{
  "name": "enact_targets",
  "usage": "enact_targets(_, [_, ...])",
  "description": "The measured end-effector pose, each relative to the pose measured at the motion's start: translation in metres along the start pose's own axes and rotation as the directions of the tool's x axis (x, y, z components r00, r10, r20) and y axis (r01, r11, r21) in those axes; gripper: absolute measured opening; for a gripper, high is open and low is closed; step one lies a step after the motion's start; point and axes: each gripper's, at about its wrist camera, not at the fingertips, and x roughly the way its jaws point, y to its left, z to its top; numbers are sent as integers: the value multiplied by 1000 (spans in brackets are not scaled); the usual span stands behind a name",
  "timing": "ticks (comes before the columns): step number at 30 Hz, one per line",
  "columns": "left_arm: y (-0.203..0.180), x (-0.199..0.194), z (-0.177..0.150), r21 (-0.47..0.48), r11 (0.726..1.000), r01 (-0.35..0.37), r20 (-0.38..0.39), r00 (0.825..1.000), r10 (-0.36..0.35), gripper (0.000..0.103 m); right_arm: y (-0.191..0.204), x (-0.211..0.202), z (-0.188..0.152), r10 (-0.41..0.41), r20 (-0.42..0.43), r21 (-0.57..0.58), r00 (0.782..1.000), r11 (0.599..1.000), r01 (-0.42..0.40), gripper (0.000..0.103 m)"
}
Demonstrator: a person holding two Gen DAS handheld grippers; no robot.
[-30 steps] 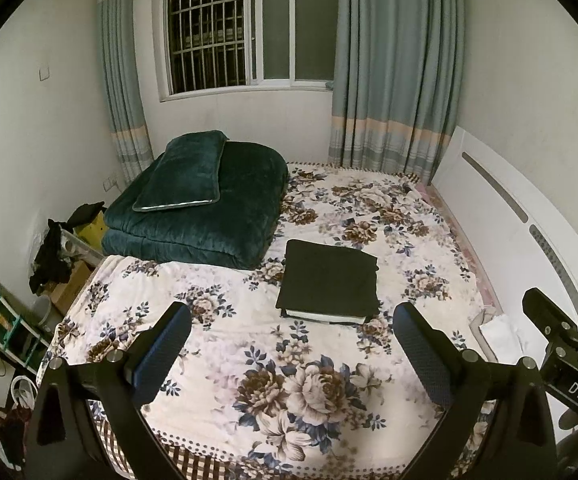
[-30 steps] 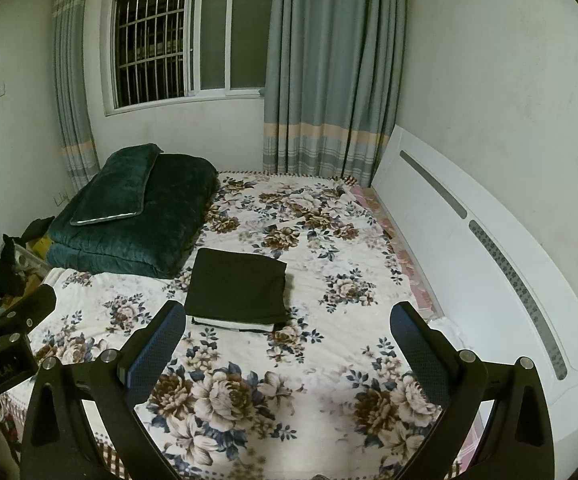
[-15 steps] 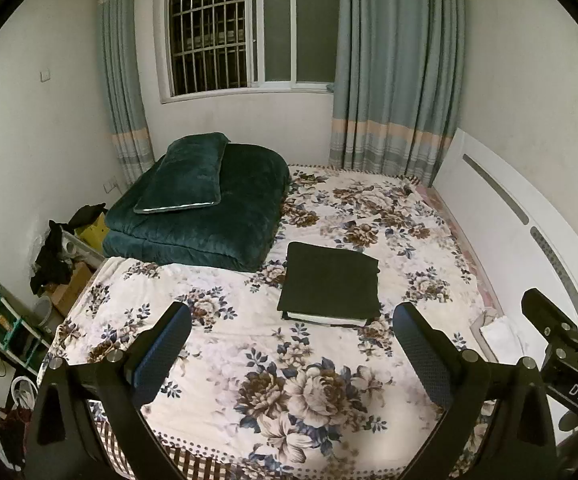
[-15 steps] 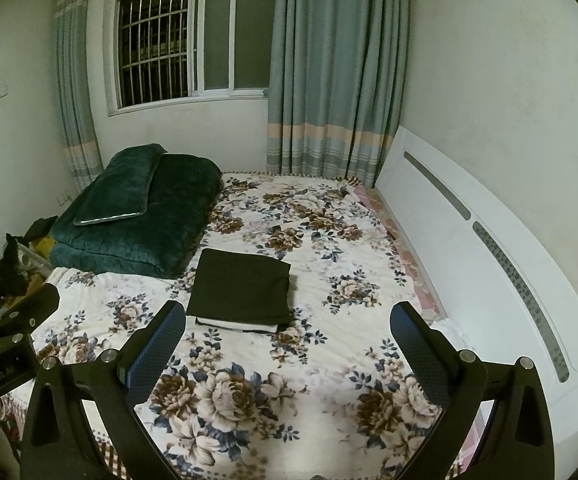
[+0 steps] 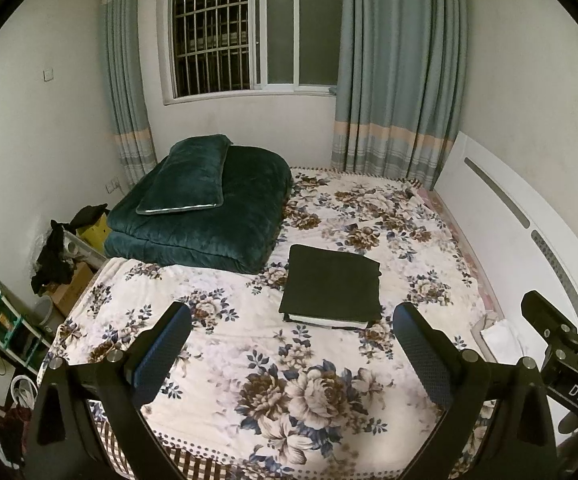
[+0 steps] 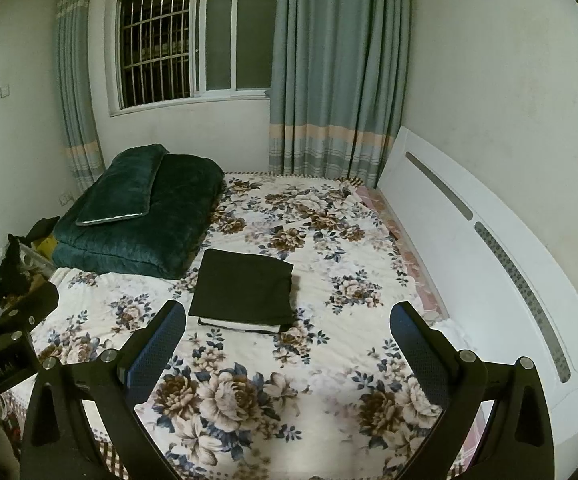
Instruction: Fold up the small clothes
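Left wrist view shows the left claw (image 5: 291, 344) spread wide and holding nothing above the near edge of the bed (image 5: 421, 240). The folded dark garment (image 5: 333, 284) lies flat near the middle of the bed, just beside the green quilt (image 5: 209, 220) at the far left corner. In the right wrist view the right claw (image 6: 287, 342) is spread and empty too

Left gripper (image 5: 291, 330) hung above the near end of the floral bedspread (image 5: 329, 360), jaws wide apart, nothing between them. Folded dark garment (image 5: 333, 286) lay flat on the bedspread beyond the fingertips, just beside the green quilt (image 5: 209, 224) carrying a green pillow (image 5: 187, 176). Part of the right gripper (image 5: 569, 340) showed past the bedspread's right edge.
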Motion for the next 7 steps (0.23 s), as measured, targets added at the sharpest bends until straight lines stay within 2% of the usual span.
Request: enact_targets(7, [0,0,6,0,1000,-3,6,1000,3,103,-3,1,0,-2,0,-1,1000,1000,2,103])
